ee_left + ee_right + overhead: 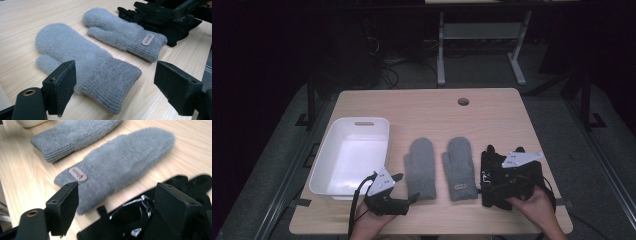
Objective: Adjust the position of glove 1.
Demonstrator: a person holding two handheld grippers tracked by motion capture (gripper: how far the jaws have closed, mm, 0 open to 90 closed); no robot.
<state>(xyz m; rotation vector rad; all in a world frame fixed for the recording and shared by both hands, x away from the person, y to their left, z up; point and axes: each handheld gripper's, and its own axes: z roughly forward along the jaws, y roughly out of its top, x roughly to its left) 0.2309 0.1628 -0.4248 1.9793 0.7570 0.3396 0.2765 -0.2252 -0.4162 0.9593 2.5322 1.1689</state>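
Beside the white bin (349, 155), on its right, two grey mittens lie flat on the counter (432, 107), cuffs toward the person: left mitten (421, 167) nearest the bin, right mitten (460, 167) with the label patch just past it. Further from the bin, a pair of black gloves (497, 177) sits under the right gripper.

Left gripper (404, 187): jaws wide apart, nothing between them, low at the bin's near right corner. Its own view lines up on the knit cuff of the left mitten (75, 67), not touching yet. Right gripper (504, 150): jaws also apart, nothing clamped, hovering over the black gloves (150, 220), right mitten (120, 165) just beyond.

Step, as I read it: approach before the first pick. Nothing is in the bin, so sorting the handwear into it hasn't begun.

Next move, likely: left gripper goes forward and down onto the left mitten's cuff, one jaw under the knit edge, then closes. Cuff is thick and soft, so it needs a deep bite or it slips out. Then lift clear and carry toward the bin. Right gripper needs to drop straight onto the gloves; two layers, may pick only one.
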